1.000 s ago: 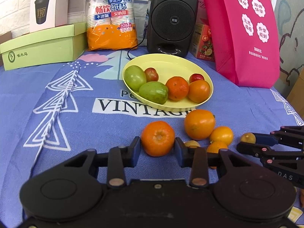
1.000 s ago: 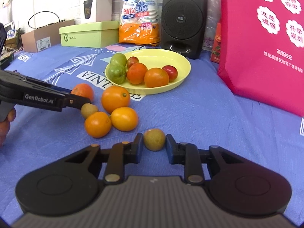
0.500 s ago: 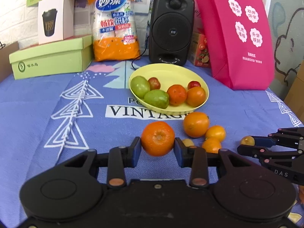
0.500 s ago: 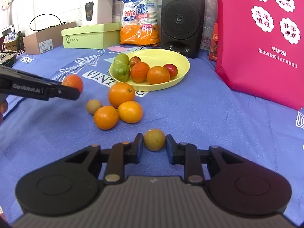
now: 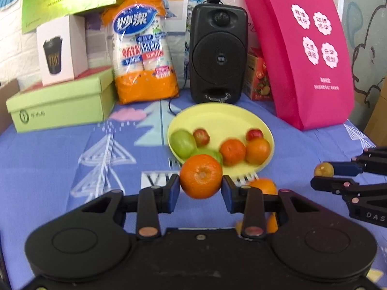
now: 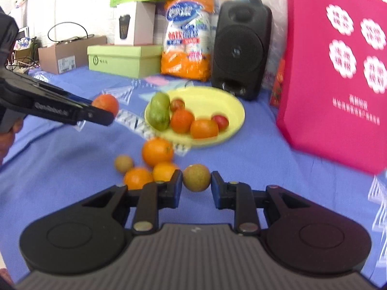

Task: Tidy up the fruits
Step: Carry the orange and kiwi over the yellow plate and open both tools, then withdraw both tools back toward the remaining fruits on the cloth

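Note:
My left gripper (image 5: pixel 200 189) is shut on an orange tangerine (image 5: pixel 200 176), held above the blue cloth in front of the yellow plate (image 5: pixel 232 116). The plate holds green fruits, small red ones and orange ones. My right gripper (image 6: pixel 196 188) is shut on a small brown-green round fruit (image 6: pixel 196 177), also lifted off the cloth. In the right wrist view, three orange fruits (image 6: pixel 157 151) and a small brown fruit (image 6: pixel 123 163) lie on the cloth below, near the plate (image 6: pixel 227 106). The left gripper (image 6: pixel 106 111) shows there at left with its tangerine (image 6: pixel 105 103).
Along the back stand a black speaker (image 5: pixel 217 55), a pink bag (image 5: pixel 307 48), a pack of paper cups (image 5: pixel 142 55), a green box (image 5: pixel 60 104) and a white box (image 5: pixel 60 50). A hand (image 6: pixel 9 133) is at the left edge.
Both grippers have risen with their fruits off the cloth. The loose fruits on the cloth now sit lower in both views, and the plate appears farther below.

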Demonstrator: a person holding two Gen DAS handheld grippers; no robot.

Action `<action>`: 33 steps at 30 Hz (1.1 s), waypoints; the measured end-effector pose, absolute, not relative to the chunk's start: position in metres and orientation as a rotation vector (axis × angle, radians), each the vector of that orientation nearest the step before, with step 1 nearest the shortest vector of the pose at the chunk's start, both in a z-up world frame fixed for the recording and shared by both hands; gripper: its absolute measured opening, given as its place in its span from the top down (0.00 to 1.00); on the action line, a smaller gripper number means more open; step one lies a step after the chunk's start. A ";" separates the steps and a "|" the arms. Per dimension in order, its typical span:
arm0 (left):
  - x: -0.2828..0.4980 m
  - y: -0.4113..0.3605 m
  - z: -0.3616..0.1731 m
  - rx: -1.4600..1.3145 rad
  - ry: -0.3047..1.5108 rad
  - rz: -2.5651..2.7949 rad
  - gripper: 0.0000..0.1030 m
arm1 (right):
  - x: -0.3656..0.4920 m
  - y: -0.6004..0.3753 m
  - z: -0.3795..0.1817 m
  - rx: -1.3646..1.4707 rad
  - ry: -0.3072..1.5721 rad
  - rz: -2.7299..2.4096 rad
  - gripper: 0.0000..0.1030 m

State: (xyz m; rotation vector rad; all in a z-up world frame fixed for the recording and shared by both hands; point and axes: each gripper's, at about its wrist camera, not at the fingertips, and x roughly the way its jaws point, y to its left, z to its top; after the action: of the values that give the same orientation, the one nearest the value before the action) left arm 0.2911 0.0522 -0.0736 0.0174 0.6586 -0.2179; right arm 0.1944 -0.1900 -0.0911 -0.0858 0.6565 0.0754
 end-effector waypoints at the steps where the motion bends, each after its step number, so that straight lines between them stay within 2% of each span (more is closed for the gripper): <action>1: 0.299 0.051 -0.072 0.026 0.655 -0.212 0.65 | 0.203 -0.190 -0.087 -0.092 0.648 0.080 0.76; 13: 0.396 0.034 -0.077 0.068 0.666 -0.189 0.65 | 0.302 -0.204 -0.085 -0.076 0.640 0.080 0.76; 26: 0.465 0.019 -0.109 0.043 0.738 -0.182 0.61 | 0.344 -0.214 -0.116 -0.025 0.670 0.070 0.76; 30: 0.461 0.019 -0.108 0.053 0.734 -0.172 0.55 | 0.341 -0.217 -0.115 -0.022 0.668 0.062 0.75; 32: 0.455 0.020 -0.104 0.054 0.723 -0.157 0.36 | 0.339 -0.218 -0.112 -0.025 0.661 0.057 0.75; 33: 0.451 0.022 -0.102 0.050 0.714 -0.152 0.35 | 0.337 -0.218 -0.110 -0.026 0.657 0.056 0.75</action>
State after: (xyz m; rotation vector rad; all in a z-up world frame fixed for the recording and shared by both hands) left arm 0.4511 0.0221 -0.1016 0.0504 0.7140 -0.1521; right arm 0.3370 -0.2183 -0.1096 -0.0255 0.6570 0.0557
